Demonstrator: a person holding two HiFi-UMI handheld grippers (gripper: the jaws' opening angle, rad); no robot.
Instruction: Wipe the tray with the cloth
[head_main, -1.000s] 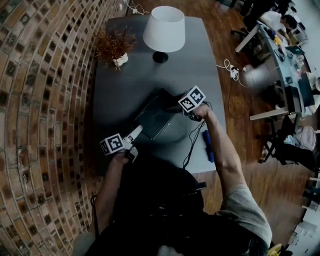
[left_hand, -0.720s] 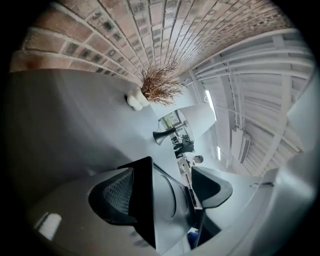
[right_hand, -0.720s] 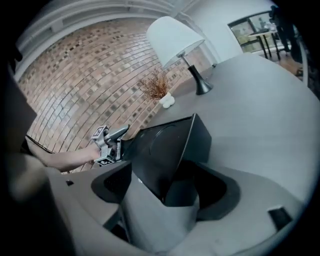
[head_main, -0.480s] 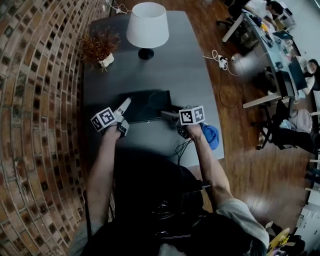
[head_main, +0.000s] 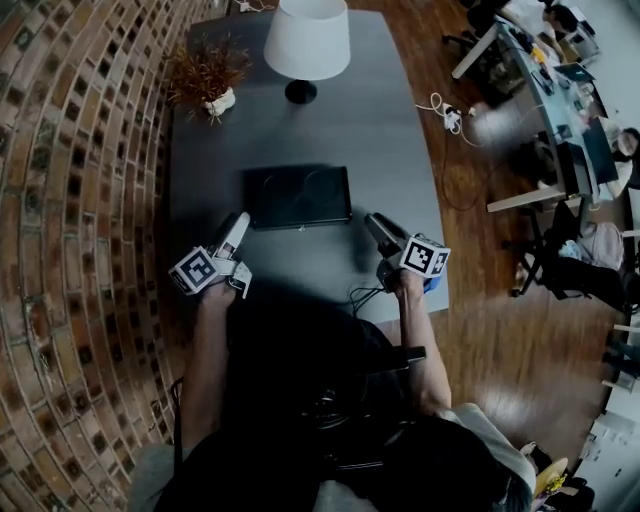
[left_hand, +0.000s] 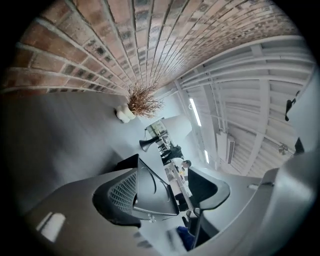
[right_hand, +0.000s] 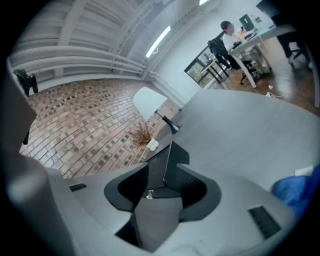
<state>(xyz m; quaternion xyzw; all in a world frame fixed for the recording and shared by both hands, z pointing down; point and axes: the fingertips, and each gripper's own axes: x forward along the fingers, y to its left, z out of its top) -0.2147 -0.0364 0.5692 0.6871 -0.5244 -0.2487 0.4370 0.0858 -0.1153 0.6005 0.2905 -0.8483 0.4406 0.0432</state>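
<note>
The dark rectangular tray (head_main: 298, 196) lies flat on the grey table (head_main: 390, 130), apart from both grippers. My left gripper (head_main: 238, 222) hovers just off the tray's near left corner. Its jaws have just been closing but stand open, with nothing between them; in the left gripper view (left_hand: 165, 192) the tray (left_hand: 150, 190) shows beyond them. My right gripper (head_main: 375, 222) sits off the near right corner. Its jaws, too, have just been closing and stand narrowly open and empty (right_hand: 165, 192). The blue cloth (head_main: 431, 285) lies on the table at the near right edge, mostly hidden behind the right gripper's marker cube, and also shows as the cloth (right_hand: 297, 192).
A white-shaded lamp (head_main: 308, 40) and a small dried plant in a white pot (head_main: 205, 75) stand at the table's far end. A brick wall (head_main: 80, 200) runs along the left. A black cable (head_main: 365, 295) hangs over the near table edge. Desks and chairs stand on the wooden floor at the right.
Both grippers have drawn back from the tray's edges toward the near side of the table. The tray, askew a second ago, now lies square and untouched.
</note>
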